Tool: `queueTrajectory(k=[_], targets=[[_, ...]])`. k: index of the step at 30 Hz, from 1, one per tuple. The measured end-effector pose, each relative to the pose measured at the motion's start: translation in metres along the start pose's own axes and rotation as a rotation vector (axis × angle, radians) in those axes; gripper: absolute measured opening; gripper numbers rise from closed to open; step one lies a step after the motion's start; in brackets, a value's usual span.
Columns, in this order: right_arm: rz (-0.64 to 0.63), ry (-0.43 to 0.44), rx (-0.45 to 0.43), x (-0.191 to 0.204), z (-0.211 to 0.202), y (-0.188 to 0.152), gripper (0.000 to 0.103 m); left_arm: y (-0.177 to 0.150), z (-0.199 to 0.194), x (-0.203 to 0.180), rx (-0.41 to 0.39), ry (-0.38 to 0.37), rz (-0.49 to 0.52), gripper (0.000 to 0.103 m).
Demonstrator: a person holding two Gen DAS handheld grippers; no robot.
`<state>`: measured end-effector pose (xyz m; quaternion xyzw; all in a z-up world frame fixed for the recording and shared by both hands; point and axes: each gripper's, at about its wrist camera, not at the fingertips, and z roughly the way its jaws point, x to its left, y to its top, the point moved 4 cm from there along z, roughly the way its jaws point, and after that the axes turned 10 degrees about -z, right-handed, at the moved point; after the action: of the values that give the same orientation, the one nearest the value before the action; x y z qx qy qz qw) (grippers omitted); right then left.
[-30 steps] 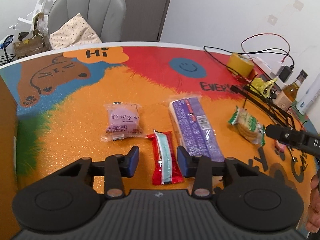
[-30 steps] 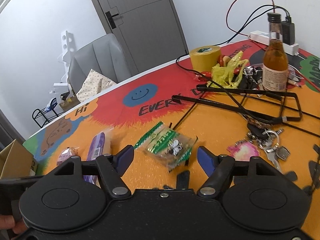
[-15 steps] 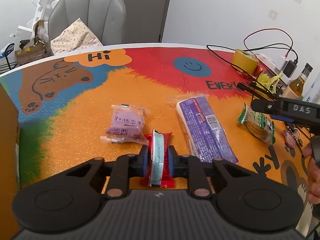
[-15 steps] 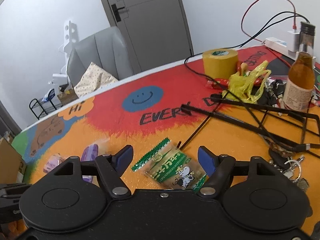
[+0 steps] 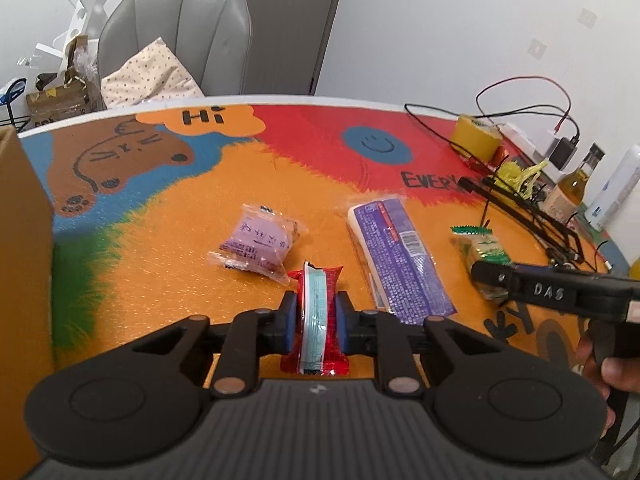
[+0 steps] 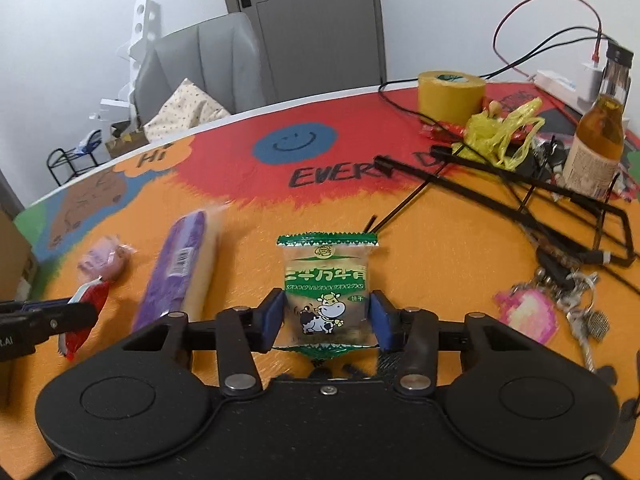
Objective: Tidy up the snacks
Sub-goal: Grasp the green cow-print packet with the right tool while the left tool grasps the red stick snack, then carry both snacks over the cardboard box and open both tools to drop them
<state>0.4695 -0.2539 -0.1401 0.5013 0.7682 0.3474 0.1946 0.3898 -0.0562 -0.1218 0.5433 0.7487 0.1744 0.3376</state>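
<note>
Closest in, the left gripper [image 5: 313, 316] has its jaws pinched tight on the red-and-teal snack packet [image 5: 316, 316], squeezing it up on edge so the wrapper bulges between the pads. That's a thin, slippery hold on crinkly film, so my guess is a quick lift could let it slide or twist out.

Over on the right, the right gripper [image 6: 327, 315] has its jaws around the green cow biscuit pack [image 6: 326, 292], pads right at the sides. I can't tell if they're actually biting yet. If it closes hard, the biscuits inside probably crack. If it lifts before closing, it just pushes the pack around.

A bit further out, the long purple wafer pack [image 5: 396, 256] and the pale purple pastry packet [image 5: 258, 242] lie flat on the colourful table mat [image 5: 168, 240], both near the red one, so a sloppy swing could knock them.

At the back, cables and a glass bottle [image 6: 600, 152] make for a snag or tip risk.
</note>
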Motion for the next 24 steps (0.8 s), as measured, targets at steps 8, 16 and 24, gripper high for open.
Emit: queueTrajectory(k=[8, 16, 24], targets=[[0.011, 0.001, -0.041, 0.018, -0.026, -0.001, 0.044, 0.0, -0.03, 0.007, -0.04, -0.019, -0.006, 0.019], [-0.01, 0.031, -0.093, 0.049, -0.053, 0.011, 0.044, 0.005, -0.063, 0.022, -0.093, -0.026, -0.018, 0.019], [-0.044, 0.079, -0.143, 0.087, -0.071, 0.023, 0.044, 0.012, -0.097, 0.039, -0.147, -0.018, -0.025, 0.019]])
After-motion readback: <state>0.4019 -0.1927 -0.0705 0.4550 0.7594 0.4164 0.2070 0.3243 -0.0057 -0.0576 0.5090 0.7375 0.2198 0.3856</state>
